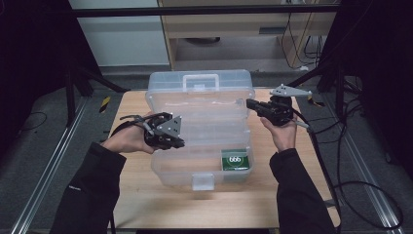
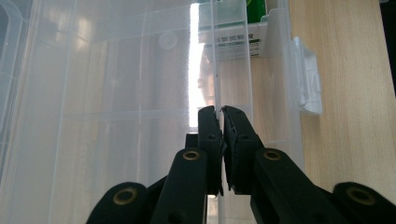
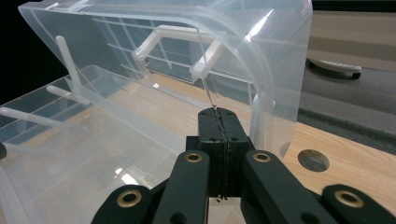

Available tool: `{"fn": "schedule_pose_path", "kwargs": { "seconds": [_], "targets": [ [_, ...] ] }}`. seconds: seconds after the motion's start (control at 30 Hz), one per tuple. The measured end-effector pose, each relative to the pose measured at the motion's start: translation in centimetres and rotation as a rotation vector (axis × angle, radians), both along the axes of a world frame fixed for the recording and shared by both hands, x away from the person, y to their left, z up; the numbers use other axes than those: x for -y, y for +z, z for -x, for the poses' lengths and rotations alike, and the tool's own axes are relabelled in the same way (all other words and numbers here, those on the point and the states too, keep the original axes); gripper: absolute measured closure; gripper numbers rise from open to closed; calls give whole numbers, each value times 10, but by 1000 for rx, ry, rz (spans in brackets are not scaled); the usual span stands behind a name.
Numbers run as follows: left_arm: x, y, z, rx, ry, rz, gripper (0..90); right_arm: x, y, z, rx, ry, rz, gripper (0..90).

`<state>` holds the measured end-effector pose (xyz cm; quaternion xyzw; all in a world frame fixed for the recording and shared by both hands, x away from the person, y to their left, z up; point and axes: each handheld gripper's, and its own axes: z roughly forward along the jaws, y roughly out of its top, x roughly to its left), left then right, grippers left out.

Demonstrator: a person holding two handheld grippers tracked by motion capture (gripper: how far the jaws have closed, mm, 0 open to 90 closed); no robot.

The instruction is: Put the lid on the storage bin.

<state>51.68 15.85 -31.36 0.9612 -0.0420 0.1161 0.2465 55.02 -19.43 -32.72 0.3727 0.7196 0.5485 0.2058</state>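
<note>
Box (image 1: pixel 195 124): clear plastic organiser case with hinged lid (image 1: pixel 199 87), lying open at centre frame of the high view on a wooden table (image 1: pixel 136 195). Lid stands up at the far side, carrying handle (image 1: pixel 200 79) at its top edge; latch (image 1: pixel 202 181) on the near wall. Internal dividers form compartments; a small green pack (image 1: pixel 235 159) sits in the lower-right one.

Handling, as judged: light, thin-walled, fairly stiff at the rims but springy in the panels and dividers. Smooth and glossy, so likely slippery under hard pads. Could crack or whiten if pinched hard or twisted at the hinge.

Left gripper (image 1: pixel 165 134): at the box's left edge, mid-frame. Left gripper view shows its jaws drawn together on a thin upright divider (image 2: pixel 217 70), a narrow gap left between the pads.

Right gripper (image 1: pixel 251 103): at the upper right of the box, near the lid corner. Right gripper view shows its jaws closed tight on a thin clear edge (image 3: pixel 210 95); whether that edge belongs to the lid or a tray wall is hard to tell through the transparent layers.

Best hold: rims, divider tops and handle, not flat panels. Both hands steady the case, since one-sided pull would likely slide it across the table.
</note>
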Motion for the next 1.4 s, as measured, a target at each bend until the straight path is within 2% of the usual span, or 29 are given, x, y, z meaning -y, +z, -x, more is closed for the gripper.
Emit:
{"fn": "schedule_pose_path", "kwargs": {
  "seconds": [0.27,0.47,0.6,0.83,1.0,1.27,1.37,1.4],
  "targets": [
    [1,-1,1,0,-13,-5,829,0,1,2,4,2,5,900],
    [3,-4,2,-1,-15,45,742,0,1,2,4,2,6,900],
    [7,-6,1,-19,-21,76,718,0,2,2,3,4,2,900],
    [8,-8,2,-34,-5,107,762,-1,4,3,7,10,-2,900],
    [7,-9,2,-45,-2,112,788,-2,4,4,4,12,-1,900],
    [6,-12,3,-51,-1,142,743,-4,2,6,4,26,4,900],
    [7,-15,2,-56,5,177,718,-5,2,7,1,27,1,900],
    [8,-16,2,-52,5,185,681,-5,2,7,4,27,0,900]
  ]
}}
